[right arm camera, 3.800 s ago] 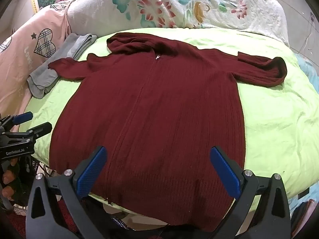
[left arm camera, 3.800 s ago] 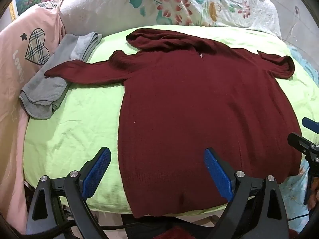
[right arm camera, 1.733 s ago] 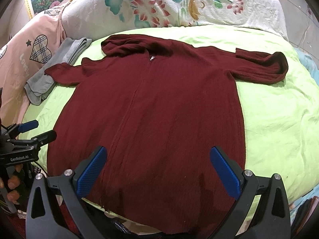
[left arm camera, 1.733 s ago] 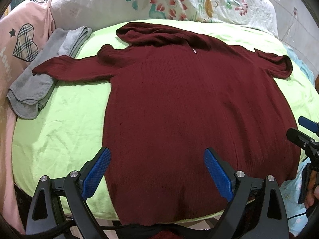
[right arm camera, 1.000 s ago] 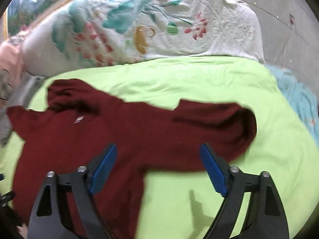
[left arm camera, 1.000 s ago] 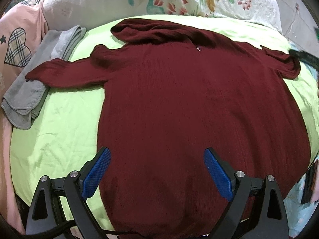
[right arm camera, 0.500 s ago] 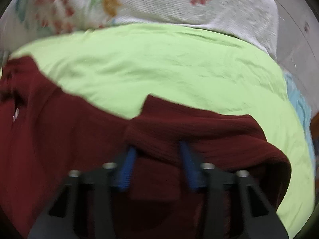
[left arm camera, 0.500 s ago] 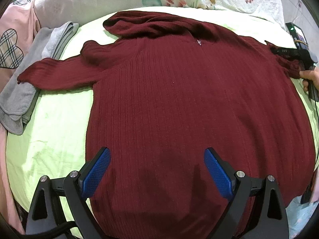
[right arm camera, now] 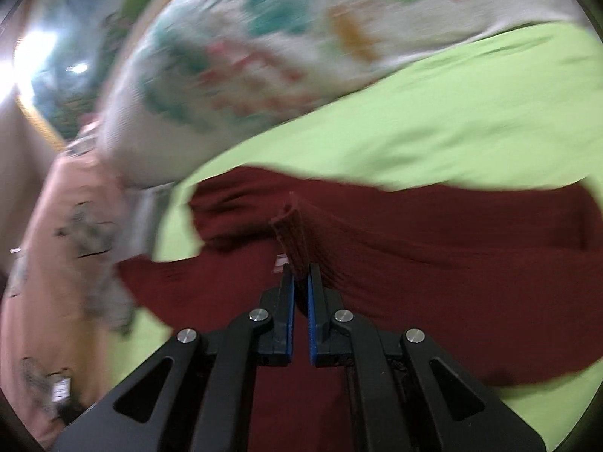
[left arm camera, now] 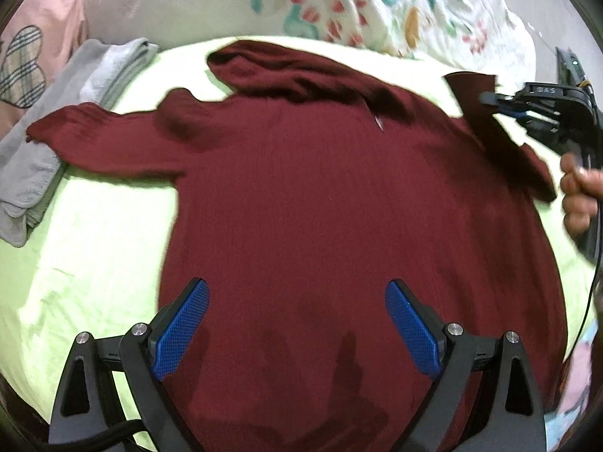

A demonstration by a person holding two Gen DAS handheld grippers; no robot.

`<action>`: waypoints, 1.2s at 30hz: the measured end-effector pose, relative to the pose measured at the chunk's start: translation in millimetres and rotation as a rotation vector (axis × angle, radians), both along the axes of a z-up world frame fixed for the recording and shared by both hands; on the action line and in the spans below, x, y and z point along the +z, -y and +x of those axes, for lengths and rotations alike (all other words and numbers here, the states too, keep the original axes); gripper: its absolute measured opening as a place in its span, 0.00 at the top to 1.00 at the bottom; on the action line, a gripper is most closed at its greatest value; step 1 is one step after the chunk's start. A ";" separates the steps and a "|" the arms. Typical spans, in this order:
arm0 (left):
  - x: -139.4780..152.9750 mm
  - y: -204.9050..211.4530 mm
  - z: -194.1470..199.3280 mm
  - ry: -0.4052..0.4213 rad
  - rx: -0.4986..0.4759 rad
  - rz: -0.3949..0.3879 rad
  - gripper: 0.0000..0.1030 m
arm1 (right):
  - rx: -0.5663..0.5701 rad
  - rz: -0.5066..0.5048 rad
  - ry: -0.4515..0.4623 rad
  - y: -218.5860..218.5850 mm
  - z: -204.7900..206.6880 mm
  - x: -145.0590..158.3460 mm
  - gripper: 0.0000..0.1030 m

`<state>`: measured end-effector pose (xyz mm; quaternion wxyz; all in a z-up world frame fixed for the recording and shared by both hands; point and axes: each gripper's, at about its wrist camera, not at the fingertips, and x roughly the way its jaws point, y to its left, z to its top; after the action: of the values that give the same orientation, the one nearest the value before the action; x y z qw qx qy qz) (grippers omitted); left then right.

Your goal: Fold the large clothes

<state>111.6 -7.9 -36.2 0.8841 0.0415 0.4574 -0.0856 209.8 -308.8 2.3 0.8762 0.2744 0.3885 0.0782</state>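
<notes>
A dark red knit sweater (left arm camera: 331, 196) lies spread on a lime green bed sheet (left arm camera: 86, 256), hood toward the pillows. My left gripper (left arm camera: 296, 316) is open and empty, hovering over the sweater's lower hem. My right gripper (right arm camera: 297, 282) is shut on the sweater's right sleeve cuff (right arm camera: 292, 233) and holds it lifted. In the left wrist view the right gripper (left arm camera: 490, 100) shows at the far right with the lifted sleeve (left arm camera: 471, 86). The left sleeve (left arm camera: 98, 143) lies stretched out flat.
A folded grey garment (left arm camera: 56, 124) lies at the sheet's left edge. A pink cloth with a plaid heart (left arm camera: 22, 60) lies further left. A floral white quilt (left arm camera: 320, 3) is bunched at the back. The bed edge is just below my left gripper.
My right gripper has closed on the right sleeve cuff and lifted it off the sheet, swinging it inward over the sweater. My left gripper has moved slightly forward.
</notes>
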 end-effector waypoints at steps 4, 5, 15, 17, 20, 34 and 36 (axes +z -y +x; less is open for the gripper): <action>4.3 -23.8 3.4 0.004 0.057 -0.036 0.07 | 0.113 0.099 -0.005 -75.2 33.1 -16.3 0.94; 4.1 -28.1 3.4 0.000 0.066 -0.044 0.07 | 0.143 0.118 -0.013 -96.7 44.8 -22.5 0.94; -4.3 -64.6 18.4 -0.041 0.128 -0.159 0.07 | 0.235 0.138 -0.103 -179.8 95.9 -81.0 0.94; -4.0 -62.6 23.6 -0.041 0.122 -0.174 0.08 | 0.247 0.148 -0.117 -177.4 97.1 -90.6 0.93; -3.1 -56.0 36.5 -0.032 0.106 -0.194 0.08 | 0.263 0.193 -0.140 -170.5 99.0 -99.5 0.87; -49.8 -19.3 170.7 -0.151 0.101 -0.298 0.34 | -0.027 0.170 0.049 -52.5 -44.2 -20.4 0.75; -47.1 -15.0 178.7 -0.133 0.090 -0.289 0.90 | -0.089 0.148 0.056 -31.4 -66.4 -14.6 0.75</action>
<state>290.3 7.1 -83.3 0.8517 -0.1125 0.4991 -0.1132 143.4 -277.4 -12.3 0.8667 0.3530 0.3444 0.0751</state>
